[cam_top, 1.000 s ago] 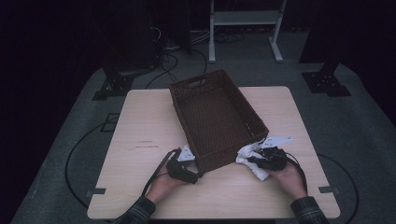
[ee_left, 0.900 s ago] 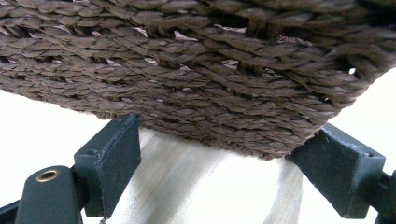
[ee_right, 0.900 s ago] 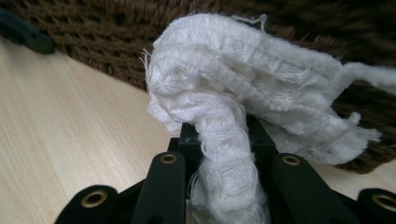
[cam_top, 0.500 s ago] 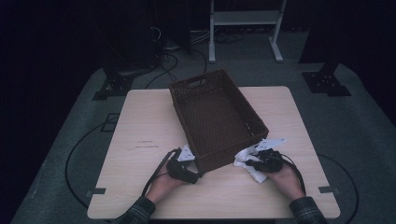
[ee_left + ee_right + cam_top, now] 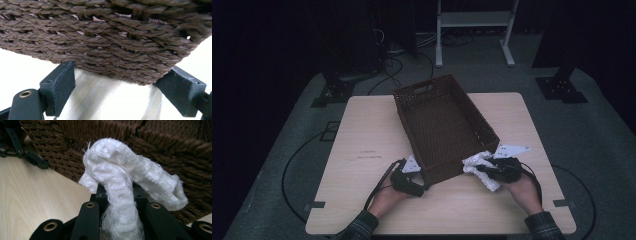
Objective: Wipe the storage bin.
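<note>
At the table's near edge, the left gripper (image 5: 421, 184), jaws wide, straddles the near left corner of the tilted basket (image 5: 443, 125); at right, the right gripper (image 5: 486, 170) clamps a white cloth (image 5: 479, 165) just outside the near wall. Next, likely lifting the cloth over the rim.

A pale wooden worktop (image 5: 372, 130) with rounded corners is set on a grey carpeted floor (image 5: 602, 135). Black cables (image 5: 297, 165) are looped on the carpet beside the worktop's left edge and past its right edge, and small grey tabs are fixed near both front corners. Beyond the far edge, a white metal frame (image 5: 472, 30) is seen standing on two legs, with tangled cables (image 5: 397, 55) beside it. Dark stand bases (image 5: 332, 92) are placed off the far corners. The surroundings are kept in darkness.
</note>
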Motion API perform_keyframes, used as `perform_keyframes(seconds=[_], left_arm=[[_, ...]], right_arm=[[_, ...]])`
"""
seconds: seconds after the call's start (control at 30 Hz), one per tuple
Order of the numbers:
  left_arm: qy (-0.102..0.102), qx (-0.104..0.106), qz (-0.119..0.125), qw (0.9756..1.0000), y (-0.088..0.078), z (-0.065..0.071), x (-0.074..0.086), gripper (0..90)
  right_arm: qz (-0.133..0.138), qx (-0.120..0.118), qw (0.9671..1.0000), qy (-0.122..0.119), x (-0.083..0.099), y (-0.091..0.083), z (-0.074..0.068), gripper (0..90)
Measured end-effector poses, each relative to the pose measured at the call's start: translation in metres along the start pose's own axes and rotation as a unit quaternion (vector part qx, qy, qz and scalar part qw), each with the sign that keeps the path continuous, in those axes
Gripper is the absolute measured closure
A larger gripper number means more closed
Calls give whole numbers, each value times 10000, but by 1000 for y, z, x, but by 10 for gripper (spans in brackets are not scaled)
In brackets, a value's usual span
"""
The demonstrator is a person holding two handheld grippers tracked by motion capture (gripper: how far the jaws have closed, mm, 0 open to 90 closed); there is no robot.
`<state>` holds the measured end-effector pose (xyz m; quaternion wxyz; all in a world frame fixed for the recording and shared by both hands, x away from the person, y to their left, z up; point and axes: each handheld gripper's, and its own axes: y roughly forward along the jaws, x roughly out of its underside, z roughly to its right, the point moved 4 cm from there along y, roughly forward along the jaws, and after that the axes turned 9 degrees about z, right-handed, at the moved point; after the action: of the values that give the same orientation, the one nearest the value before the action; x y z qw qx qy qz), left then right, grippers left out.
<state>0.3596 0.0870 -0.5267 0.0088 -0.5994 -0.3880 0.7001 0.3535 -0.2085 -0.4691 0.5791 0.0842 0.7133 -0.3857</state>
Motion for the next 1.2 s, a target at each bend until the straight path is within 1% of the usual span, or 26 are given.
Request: perform_keyframes(seconds=[0.23, 0.33, 0.47, 0.67, 0.83, 0.93, 0.97, 1.03, 1.13, 1.2], left_arm=[[-16, -10, 10, 10000, 0, 0, 0, 150], [-17, -3, 10, 10000, 0, 0, 0, 150], [-22, -6, 14, 10000, 0, 0, 0, 150], [-41, -25, 19, 10000, 0, 1, 0, 152], [-38, -23, 12, 10000, 0, 1, 0, 152], [-37, -21, 8, 10000, 0, 1, 0, 153], [-37, -19, 6, 10000, 0, 0, 0, 153], [-41, -19, 6, 10000, 0, 0, 0, 153], [-37, -15, 9, 10000, 0, 0, 0, 154], [-16, 21, 36, 10000, 0, 1, 0, 175]], right_arm=[[147, 24, 9999, -66, -8, -6, -4, 735], [287, -6, 9996, -62, -12, -10, -4, 734], [321, 17, 9994, -109, -16, -11, -5, 734], [470, 17, 9988, -137, -22, -16, -7, 734], [521, 35, 9984, -208, -25, -17, -9, 734], [820, -27, 9965, -154, -31, -24, -11, 734], [855, -44, 9962, -153, -34, -25, -11, 734], [880, -29, 9960, -177, -36, -26, -11, 734], [807, -48, 9966, -153, -34, -21, -10, 734], [726, -82, 9972, -147, -31, -16, -10, 734]])
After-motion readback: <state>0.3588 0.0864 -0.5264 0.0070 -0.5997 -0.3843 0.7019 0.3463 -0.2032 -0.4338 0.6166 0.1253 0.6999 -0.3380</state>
